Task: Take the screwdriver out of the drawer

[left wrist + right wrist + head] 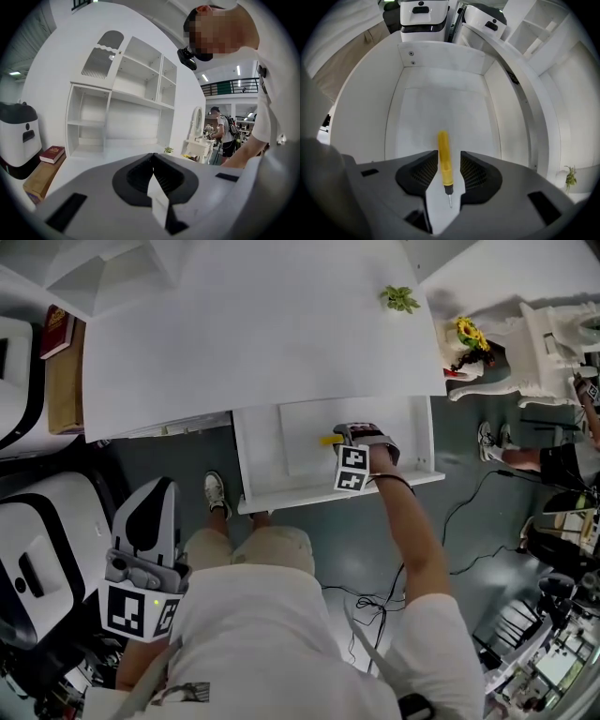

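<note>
Left gripper (153,158) nearest, low at person's left side, well apart from drawer; jaws pressed together, nothing between them. Right gripper (449,154) points steeply down into open white drawer (440,93) under white counter (262,334). Its jaws are spread, straddling yellow screwdriver (445,161): handle just beside one pad, clear gap at other. Screwdriver lies on drawer floor, metal tip toward gripper body.

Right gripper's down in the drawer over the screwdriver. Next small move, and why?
Probably close the right gripper on the screwdriver: its yellow handle lies between the pads inside the drawer, a gap shows on one side, so it looks not yet gripped.
</note>
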`<state>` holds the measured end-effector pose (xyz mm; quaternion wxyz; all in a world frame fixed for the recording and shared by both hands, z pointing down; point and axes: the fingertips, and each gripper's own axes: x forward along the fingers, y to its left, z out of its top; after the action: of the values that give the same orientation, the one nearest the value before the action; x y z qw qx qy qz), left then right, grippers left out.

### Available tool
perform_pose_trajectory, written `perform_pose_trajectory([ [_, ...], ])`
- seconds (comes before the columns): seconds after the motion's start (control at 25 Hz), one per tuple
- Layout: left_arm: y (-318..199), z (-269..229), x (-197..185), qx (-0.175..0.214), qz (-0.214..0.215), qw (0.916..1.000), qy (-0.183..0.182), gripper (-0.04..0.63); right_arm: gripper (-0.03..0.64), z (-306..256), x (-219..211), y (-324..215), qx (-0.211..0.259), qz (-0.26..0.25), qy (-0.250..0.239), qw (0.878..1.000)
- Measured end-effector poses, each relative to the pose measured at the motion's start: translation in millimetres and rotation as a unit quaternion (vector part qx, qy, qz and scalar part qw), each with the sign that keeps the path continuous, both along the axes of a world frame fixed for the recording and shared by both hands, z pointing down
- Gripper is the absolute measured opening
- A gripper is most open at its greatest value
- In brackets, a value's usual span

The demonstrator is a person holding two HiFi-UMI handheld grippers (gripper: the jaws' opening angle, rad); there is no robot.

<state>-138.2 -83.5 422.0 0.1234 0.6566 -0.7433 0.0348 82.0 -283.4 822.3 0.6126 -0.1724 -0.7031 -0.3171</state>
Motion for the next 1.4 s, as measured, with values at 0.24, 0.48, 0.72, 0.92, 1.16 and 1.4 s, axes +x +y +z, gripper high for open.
perform_pose_trajectory([
  [0.24,2.9,1.5,-8.9,-0.004,0.0,1.0,-0.001,0.015,0.156,9.1,1.6,1.7,-0.005,0.001,0.019,1.0],
  [0.48,4.1,8.5,-14.7,-0.008,0.01,0.9999,0.004,0.015,0.133,17.3,3.6,6.6,-0.008,0.003,0.038,0.999],
  [0.72,4.2,13.4,-17.1,-0.011,0.027,0.9995,0.011,0.015,0.081,19.5,5.9,10.8,0.013,0.021,0.045,0.999],
  [0.92,2.6,13.0,-16.0,-0.008,0.05,0.9987,0.013,0.015,0.079,18.4,5.7,9.7,0.02,0.081,0.033,0.996],
  [1.16,5.7,9.3,-21.5,-0.003,0.07,0.9975,0.01,0.015,0.08,12.6,4.6,14.8,0.03,0.113,0.017,0.993],
  [1.4,7.5,1.6,-24.3,0.008,0.096,0.9953,0.009,0.015,0.078,-6.6,-2.9,22.3,0.037,0.158,-0.011,0.987],
])
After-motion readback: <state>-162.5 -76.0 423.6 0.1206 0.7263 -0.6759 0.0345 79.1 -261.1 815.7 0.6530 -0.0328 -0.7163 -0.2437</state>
